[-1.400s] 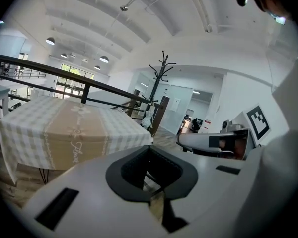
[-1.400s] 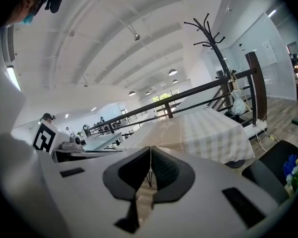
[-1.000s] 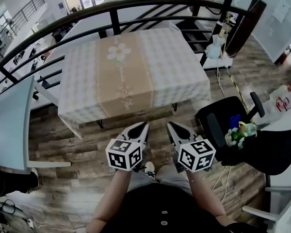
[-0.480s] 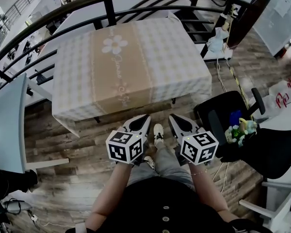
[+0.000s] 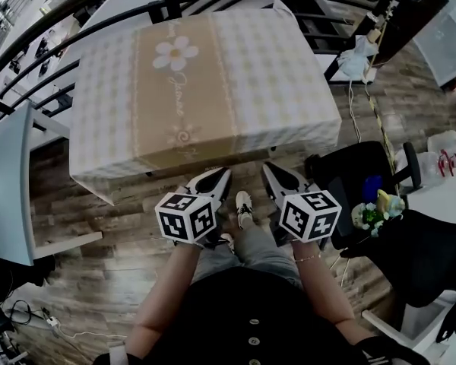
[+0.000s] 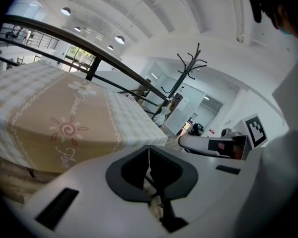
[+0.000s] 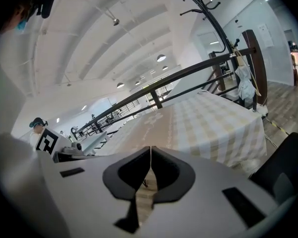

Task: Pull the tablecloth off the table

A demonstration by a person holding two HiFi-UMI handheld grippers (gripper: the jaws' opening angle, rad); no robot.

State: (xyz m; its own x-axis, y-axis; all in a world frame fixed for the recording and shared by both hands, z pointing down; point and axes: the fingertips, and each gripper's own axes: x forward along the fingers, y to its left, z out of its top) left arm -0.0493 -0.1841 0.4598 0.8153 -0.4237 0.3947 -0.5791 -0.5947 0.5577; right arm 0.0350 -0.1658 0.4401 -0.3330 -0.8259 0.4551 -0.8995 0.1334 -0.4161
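Note:
A beige and white checked tablecloth (image 5: 205,82) with a tan centre band and a white flower covers the table ahead; it also shows in the left gripper view (image 6: 64,118) and the right gripper view (image 7: 208,128). My left gripper (image 5: 220,175) is shut and empty, just short of the cloth's near hanging edge. The right gripper (image 5: 269,170) is also shut and empty, close to that same edge. In the left gripper view the jaws (image 6: 149,148) meet with nothing between them, and likewise in the right gripper view (image 7: 150,148).
A dark curved railing (image 5: 83,6) runs behind the table. A black office chair (image 5: 365,188) with small toys stands at the right. A pale desk (image 5: 4,196) sits at the left. A coat stand (image 7: 213,14) rises beyond the table. The person's legs and shoe (image 5: 244,204) are between the grippers.
The person has stepped closer to the table. Both grippers now sit near the cloth's front edge and stay shut.

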